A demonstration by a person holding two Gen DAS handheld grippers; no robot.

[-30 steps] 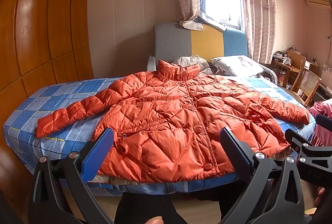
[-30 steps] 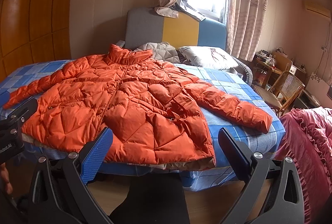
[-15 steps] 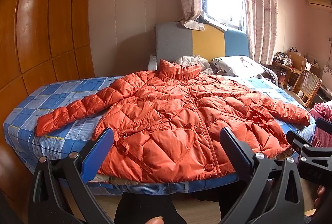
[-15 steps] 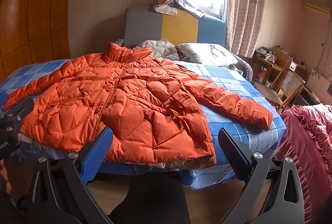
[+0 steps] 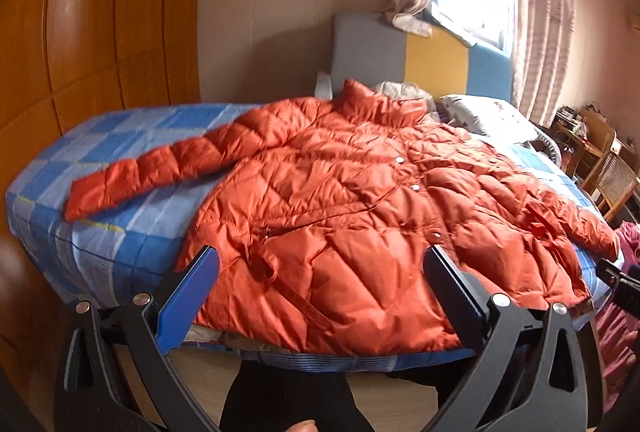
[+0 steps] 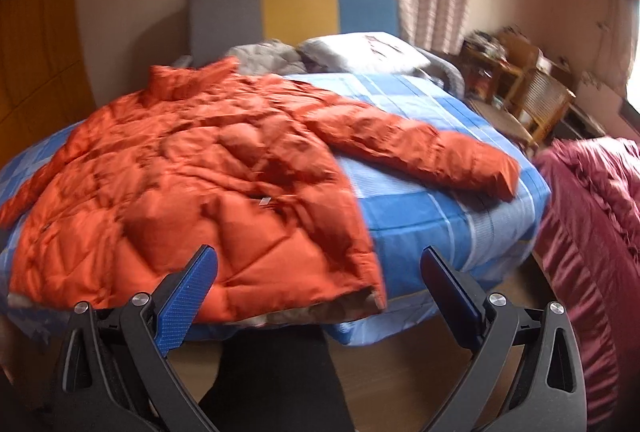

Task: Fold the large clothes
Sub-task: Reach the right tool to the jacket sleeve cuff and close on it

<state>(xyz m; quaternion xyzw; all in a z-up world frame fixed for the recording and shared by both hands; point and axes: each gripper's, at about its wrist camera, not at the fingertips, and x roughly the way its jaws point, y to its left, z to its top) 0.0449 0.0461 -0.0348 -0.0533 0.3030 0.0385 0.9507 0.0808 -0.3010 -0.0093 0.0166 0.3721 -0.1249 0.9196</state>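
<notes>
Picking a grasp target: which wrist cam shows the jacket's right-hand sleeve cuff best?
Right wrist: the sleeve cuff lies unobstructed on the blue sheet, though motion-blurred. Left wrist shows it only small and squeezed at the frame edge.

A home bedroom; blue checked bed (image 5: 120,232) with grey-yellow-blue padded headboard (image 5: 420,59); white pillow (image 6: 360,51); patterned window curtains (image 5: 544,11); glossy wooden wardrobe (image 5: 80,31).

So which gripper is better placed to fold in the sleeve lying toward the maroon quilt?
Probably the right gripper: open, it faces that sleeve. The left gripper, also open, faces the jacket body and opposite sleeve.
</notes>
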